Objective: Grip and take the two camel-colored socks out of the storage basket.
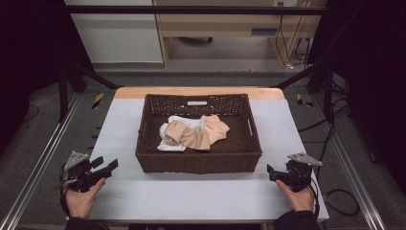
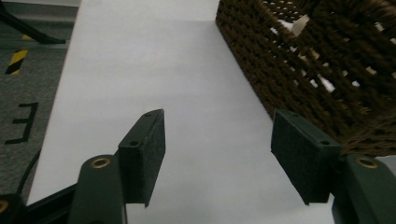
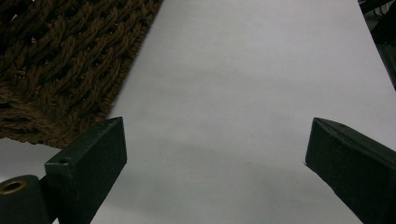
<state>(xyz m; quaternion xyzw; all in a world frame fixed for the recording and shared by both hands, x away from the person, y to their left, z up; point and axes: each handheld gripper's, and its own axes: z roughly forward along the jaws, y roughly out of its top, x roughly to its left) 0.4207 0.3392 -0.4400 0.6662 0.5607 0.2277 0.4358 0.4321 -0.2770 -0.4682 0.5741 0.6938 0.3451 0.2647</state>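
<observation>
Flanking basket [image 1: 198, 160] of socks [image 1: 194, 134]: left hand-held gripper [image 1: 106, 167], right hand-held gripper [image 1: 271, 172], both open, empty.

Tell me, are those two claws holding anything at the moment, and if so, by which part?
Nothing is held. The left claw and the right claw both stand open over the white table, either side of the wicker basket; the socks lie untouched inside it.

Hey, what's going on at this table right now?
A person sits at a white table with a two-jaw gripper in each hand. The left gripper and the right gripper both rest near the front corners of a brown woven basket, jaws open and empty. Inside the basket lies a loose heap of beige socks on something white. Nothing is being held or touched yet; both grippers are apart from the basket.
</observation>
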